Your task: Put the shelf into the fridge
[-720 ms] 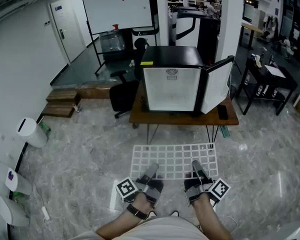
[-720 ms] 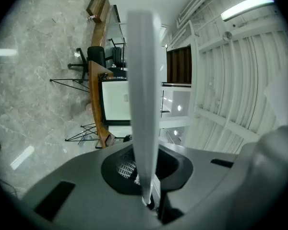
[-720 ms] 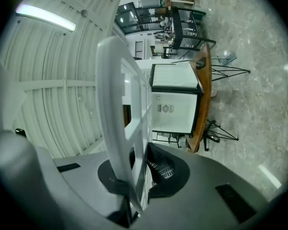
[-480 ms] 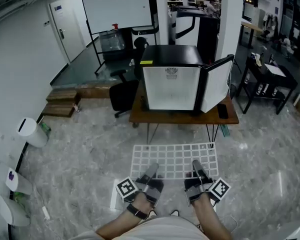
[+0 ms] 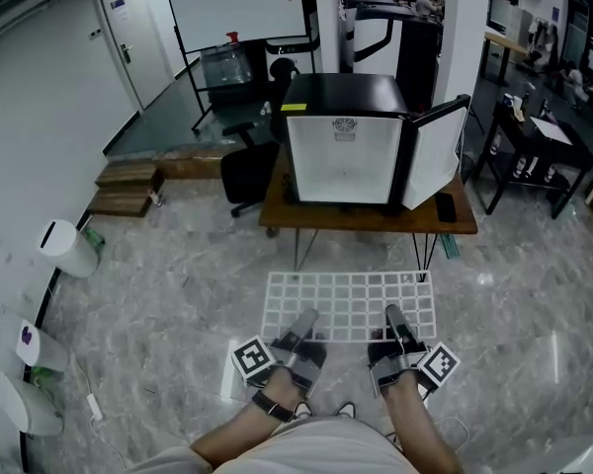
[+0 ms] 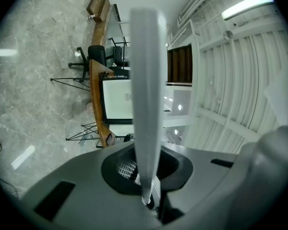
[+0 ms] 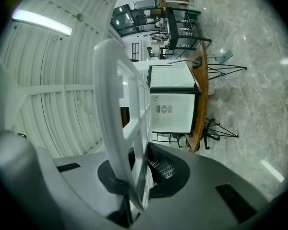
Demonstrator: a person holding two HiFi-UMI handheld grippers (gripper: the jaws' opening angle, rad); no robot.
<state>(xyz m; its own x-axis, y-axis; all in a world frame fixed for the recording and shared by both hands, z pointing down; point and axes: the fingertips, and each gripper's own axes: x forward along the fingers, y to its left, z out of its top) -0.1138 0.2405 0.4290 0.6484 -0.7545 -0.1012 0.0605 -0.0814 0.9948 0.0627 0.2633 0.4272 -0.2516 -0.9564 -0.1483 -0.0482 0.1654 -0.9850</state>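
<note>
At the bottom of the head view, the left tongs and right tongs each pinch the near edge of the white grid shelf, held flat above the floor at lower centre. This looks like the carrying step. Higher in the frame, well apart from the shelf, the fridge stands on the counter, its door open. The next move probably calls for closing that gap and lining the shelf up with the opening.
</note>
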